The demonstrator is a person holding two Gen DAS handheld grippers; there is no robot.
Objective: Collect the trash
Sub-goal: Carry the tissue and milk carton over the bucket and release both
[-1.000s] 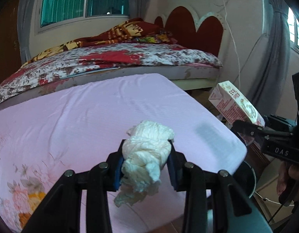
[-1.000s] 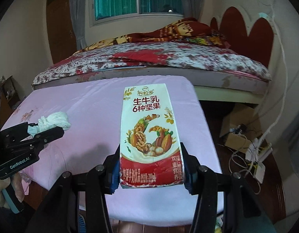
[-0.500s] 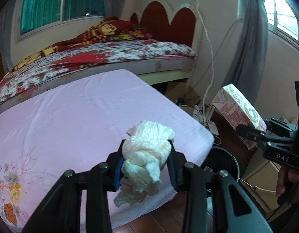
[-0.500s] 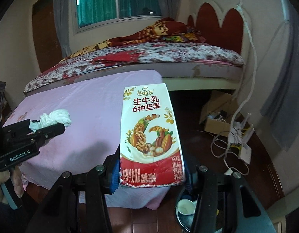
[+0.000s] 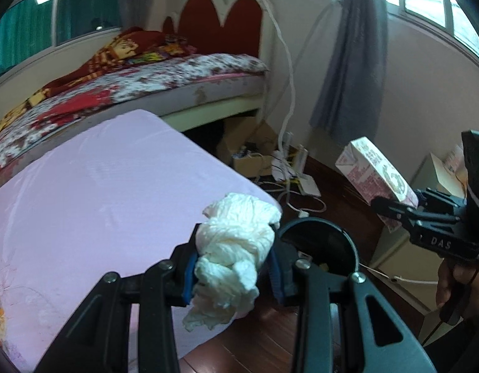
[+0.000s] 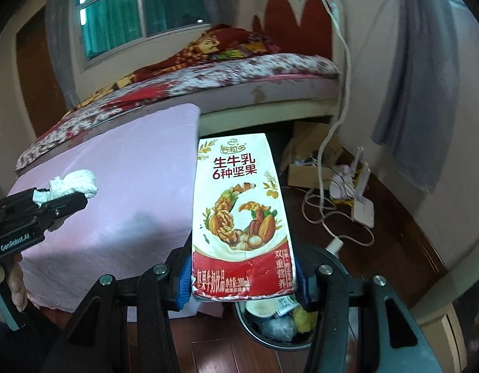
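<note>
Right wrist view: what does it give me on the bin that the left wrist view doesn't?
Only the right wrist view shows the bin's contents: a white cup, a grey wad and yellow scraps, just below the milk carton in the right gripper.

Only the left wrist view shows the bin's round rim whole, beside the pink bed corner, with the tissue wad in the left gripper short of it.

Both show both items clamped and the bin on the wooden floor.

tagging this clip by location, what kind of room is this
A bedroom in a home, most likely. A bed with a floral cover and a red scalloped headboard stands by curtained windows, and a second mattress in a pink sheet sits beside it. A black trash bin stands on the wooden floor.
</note>
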